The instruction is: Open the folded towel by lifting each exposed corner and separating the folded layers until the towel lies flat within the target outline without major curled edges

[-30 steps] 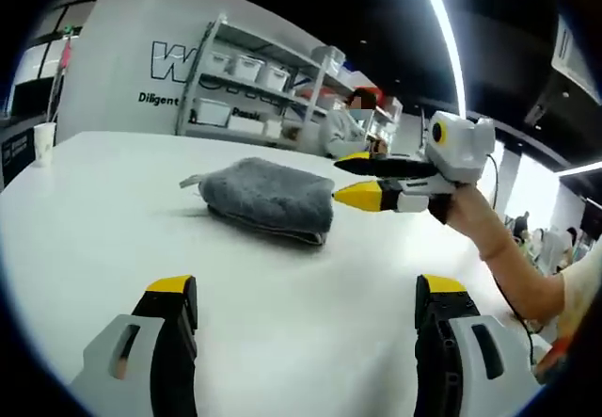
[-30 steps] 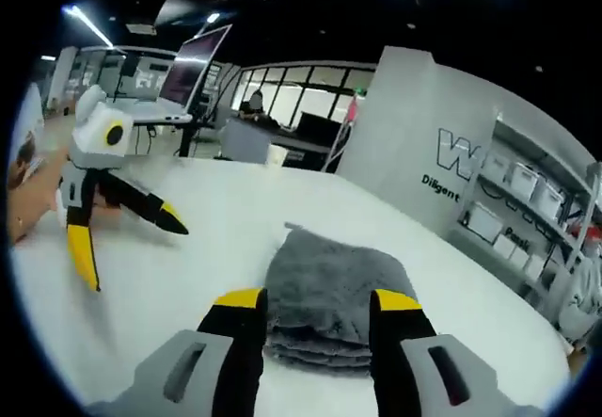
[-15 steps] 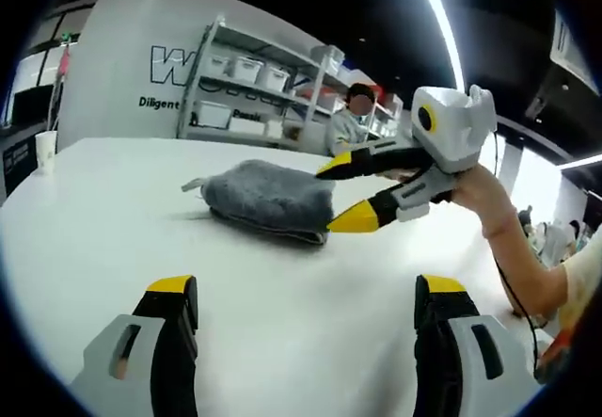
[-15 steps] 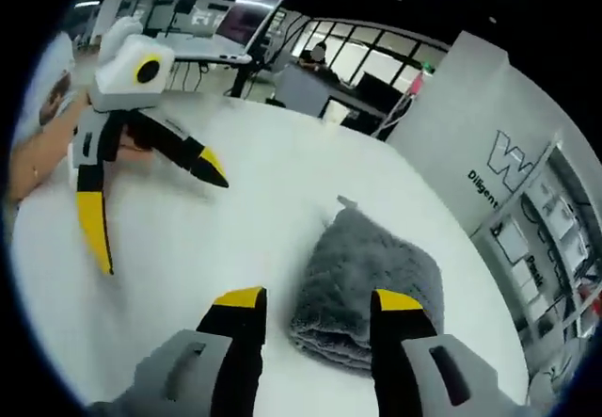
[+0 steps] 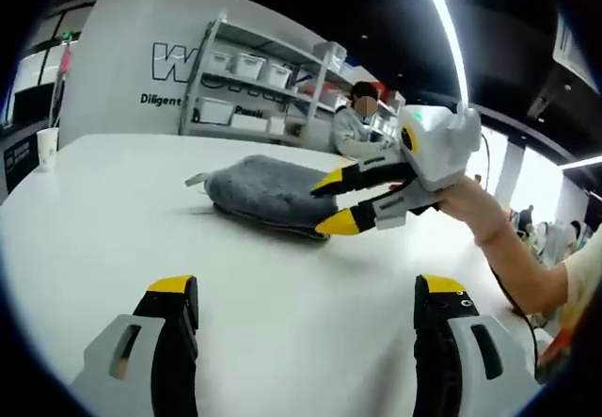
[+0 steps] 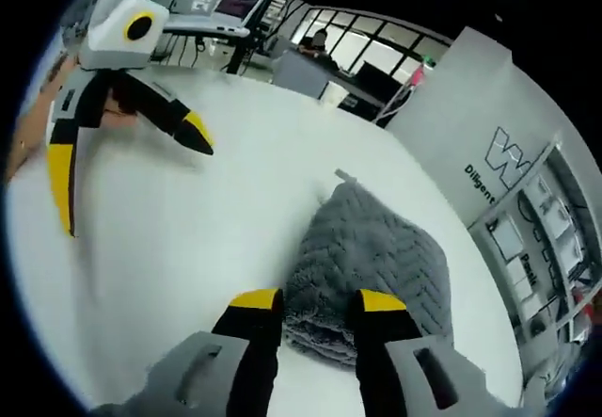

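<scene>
Grey and thick-piled, the folded towel (image 5: 266, 191) lies on the white table (image 5: 113, 238), still in a compact stack with its layered edges showing toward the right gripper view (image 6: 372, 266). A small loop tag juts from its far corner in the right gripper view. The right gripper (image 6: 315, 301) sits at the near edge of the towel, its yellow-tipped jaws a modest gap apart with the towel's stacked edge between the tips; whether they actually press on the cloth I cannot tell. In the left gripper view the same gripper (image 5: 330, 201) comes in from the right, held in a person's hand (image 5: 466, 205), its two tips parted at the towel's right end, one above the fold and one near the table. The left gripper (image 5: 306, 290) hovers over bare tabletop well short of the towel, jaws spread wide with nothing between them; the right gripper view shows it off to the left (image 6: 122, 163) with its jaws splayed. Behind the table stand a white wall with dark lettering (image 5: 165, 64), metal shelving holding storage bins (image 5: 249, 88) (a seated person shows beyond it) and a paper cup (image 5: 44, 144) at the table's far left edge.
</scene>
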`<state>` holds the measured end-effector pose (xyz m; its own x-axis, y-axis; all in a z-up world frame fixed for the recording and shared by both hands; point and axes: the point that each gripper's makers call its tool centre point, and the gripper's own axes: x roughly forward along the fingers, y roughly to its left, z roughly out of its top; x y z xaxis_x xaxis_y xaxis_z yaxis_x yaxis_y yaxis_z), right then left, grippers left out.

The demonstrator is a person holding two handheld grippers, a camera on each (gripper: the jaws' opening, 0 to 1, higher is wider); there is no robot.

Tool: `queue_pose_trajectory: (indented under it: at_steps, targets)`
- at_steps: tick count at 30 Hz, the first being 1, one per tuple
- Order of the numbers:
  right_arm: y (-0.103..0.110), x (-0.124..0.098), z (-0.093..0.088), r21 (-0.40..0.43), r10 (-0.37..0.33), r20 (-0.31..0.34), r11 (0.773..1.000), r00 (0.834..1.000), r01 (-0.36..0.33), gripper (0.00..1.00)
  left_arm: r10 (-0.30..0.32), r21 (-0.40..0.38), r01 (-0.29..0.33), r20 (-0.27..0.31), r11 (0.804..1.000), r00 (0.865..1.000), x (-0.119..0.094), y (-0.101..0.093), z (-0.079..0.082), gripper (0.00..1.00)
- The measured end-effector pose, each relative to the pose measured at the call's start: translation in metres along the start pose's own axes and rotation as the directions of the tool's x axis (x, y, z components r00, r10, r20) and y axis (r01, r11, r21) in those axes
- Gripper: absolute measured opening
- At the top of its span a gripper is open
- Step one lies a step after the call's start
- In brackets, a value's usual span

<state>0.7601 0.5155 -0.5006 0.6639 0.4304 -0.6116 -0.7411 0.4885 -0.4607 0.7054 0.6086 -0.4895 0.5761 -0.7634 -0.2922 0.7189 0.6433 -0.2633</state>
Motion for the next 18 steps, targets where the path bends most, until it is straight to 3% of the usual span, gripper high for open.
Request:
queue_pose_trajectory:
  at_steps: [8,15,18]
  targets:
    - [-0.0038,0.0023,-0.0020,0.049,0.005,0.035,0.999,0.999,-0.007,0.07,0.007,-0.015,-0.007,0.001,1.000,1.000,-0.0009,0.0030,-0.0003,0.93]
    - [-0.0084,0.0001,0.0001,0.122,0.019,0.085,0.992,0.996,-0.029,0.05,0.011,-0.021,-0.011,-0.008,1.000,1.000,0.0001,0.0034,-0.0038,0.93]
    - [-0.0069,0.0009,0.0010,0.110,0.020,0.087,0.993,0.996,-0.030,0.04,0.015,-0.024,-0.015,-0.015,1.000,1.000,0.0025,0.0080,-0.0032,0.93]
